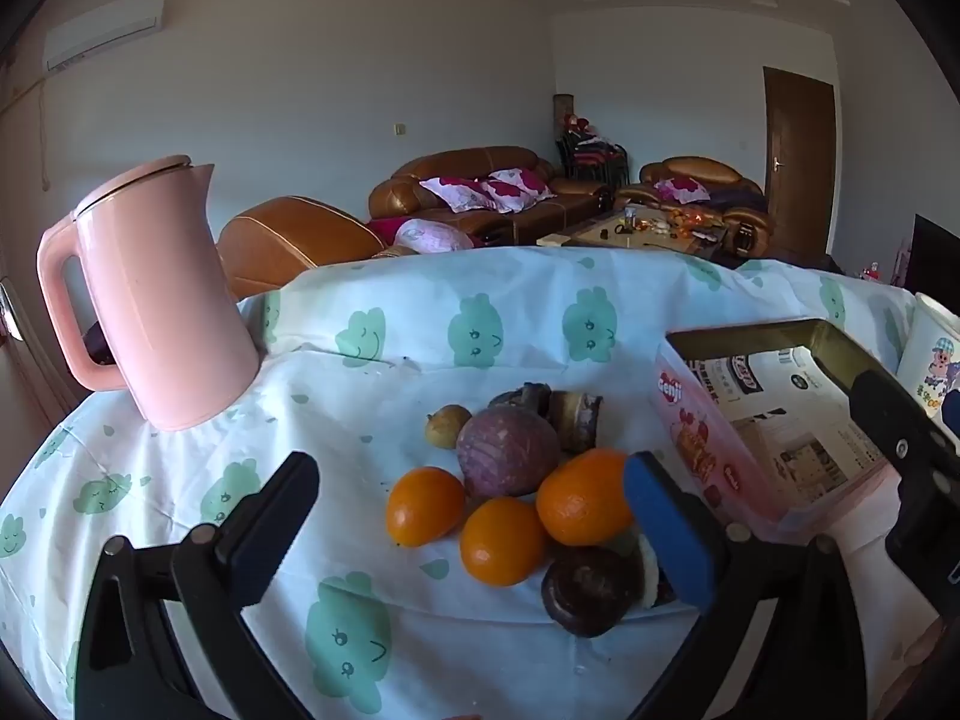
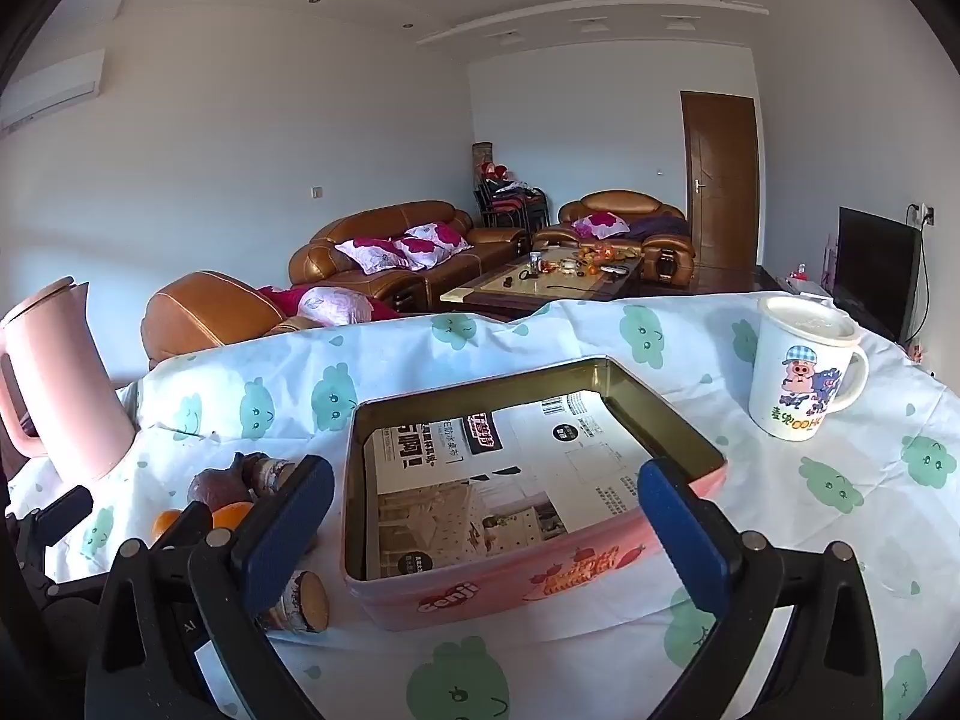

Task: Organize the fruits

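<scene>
Three oranges (image 1: 501, 537) lie in a cluster on the cloud-print tablecloth, with a purple round fruit (image 1: 507, 459) behind them and a small yellowish fruit (image 1: 447, 425) to its left. Dark cut pieces (image 1: 576, 417) sit behind, and a dark round piece (image 1: 585, 591) lies in front. My left gripper (image 1: 474, 516) is open, its fingers straddling the pile without touching it. The pink tin box (image 2: 540, 585) lined with printed paper stands to the right of the fruit. My right gripper (image 2: 486, 522) is open in front of the box, empty. The oranges (image 2: 231, 515) peek out at the left of the right wrist view.
A pink kettle (image 1: 162, 300) stands at the table's left. A white cartoon mug (image 2: 801, 369) with a lid stands at the right, behind the box. A cut piece (image 2: 306, 600) lies by the box's near left corner. Sofas and a coffee table are beyond the table.
</scene>
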The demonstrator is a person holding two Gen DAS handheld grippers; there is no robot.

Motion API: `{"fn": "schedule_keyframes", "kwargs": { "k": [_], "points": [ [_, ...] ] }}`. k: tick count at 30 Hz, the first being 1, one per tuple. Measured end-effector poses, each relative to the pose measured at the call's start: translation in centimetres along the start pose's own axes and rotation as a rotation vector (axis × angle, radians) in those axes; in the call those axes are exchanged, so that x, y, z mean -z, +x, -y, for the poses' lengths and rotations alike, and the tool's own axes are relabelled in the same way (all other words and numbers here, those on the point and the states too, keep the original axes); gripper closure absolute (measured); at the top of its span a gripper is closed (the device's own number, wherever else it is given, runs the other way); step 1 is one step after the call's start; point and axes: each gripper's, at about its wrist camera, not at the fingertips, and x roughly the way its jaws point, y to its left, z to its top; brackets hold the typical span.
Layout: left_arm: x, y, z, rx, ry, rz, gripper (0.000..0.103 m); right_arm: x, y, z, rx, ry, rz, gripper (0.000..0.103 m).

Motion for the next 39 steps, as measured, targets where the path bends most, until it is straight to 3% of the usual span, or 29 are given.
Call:
{"fn": "schedule_keyframes", "kwargs": {
  "k": [39],
  "points": [
    [0.28, 0.3, 0.07, 0.014, -0.008, -0.021, 0.0, 0.17, 0.42, -0.26, -0.005, -0.008, -0.012, 0.001]
  ]
}}
